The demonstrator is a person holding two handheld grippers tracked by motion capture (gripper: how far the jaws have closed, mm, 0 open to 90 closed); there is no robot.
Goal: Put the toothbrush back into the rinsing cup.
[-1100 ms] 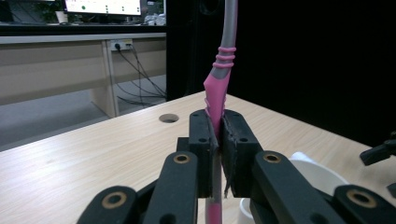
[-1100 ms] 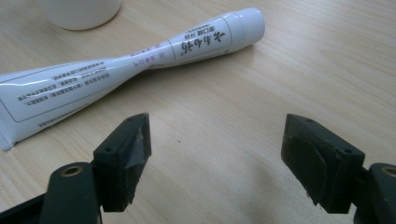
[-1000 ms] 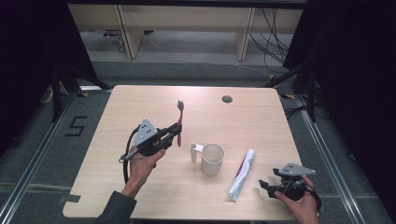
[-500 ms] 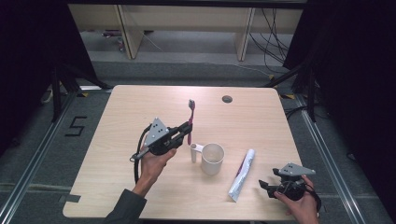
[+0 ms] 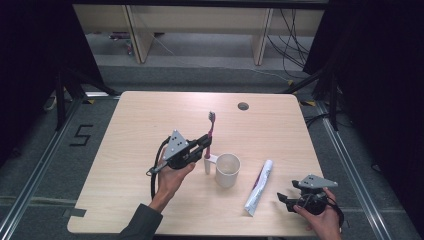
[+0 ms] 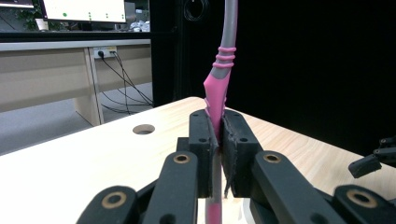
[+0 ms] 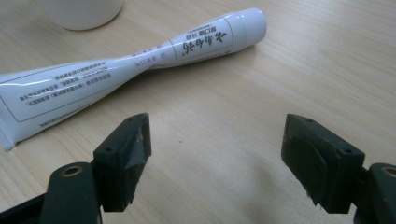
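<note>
The table (image 5: 140, 130) has a pale wood-grain top, smooth and matt. The toothbrush (image 6: 219, 91) looks like pink rubbery plastic with ribbed rings, running into a smooth grey stem. The toothpaste tube (image 7: 116, 67) is glossy white plastic with printed text. The cup (image 5: 227, 170) looks smooth and matt white. Both grippers' jaws are matt black plastic with brass-coloured rivets.
</note>
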